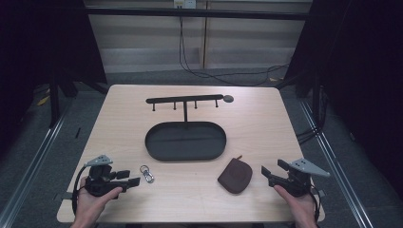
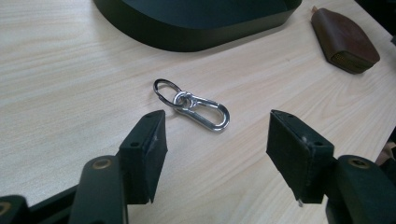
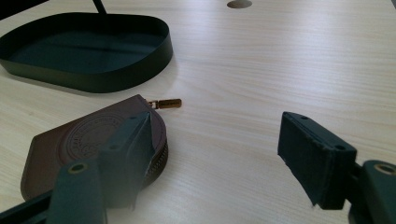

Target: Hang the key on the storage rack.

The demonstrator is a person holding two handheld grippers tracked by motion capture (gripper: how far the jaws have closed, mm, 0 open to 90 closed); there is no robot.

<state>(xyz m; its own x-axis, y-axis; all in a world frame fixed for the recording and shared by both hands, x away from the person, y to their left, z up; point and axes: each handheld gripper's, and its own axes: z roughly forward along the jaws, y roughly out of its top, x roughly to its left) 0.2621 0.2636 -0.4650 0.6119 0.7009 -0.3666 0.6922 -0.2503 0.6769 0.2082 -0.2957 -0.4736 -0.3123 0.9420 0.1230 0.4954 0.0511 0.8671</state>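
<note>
Nearest, the left hand-held gripper and right hand-held gripper sit on the desk, both with jaws spread and empty. Ahead lies the black oval tray with its hook rack. Right of the tray is a brown leather pouch; left, a carabiner keyring. The thin, flat keyring might skid from closing jaws. The pouch's embossed seal is unreadable.
</note>
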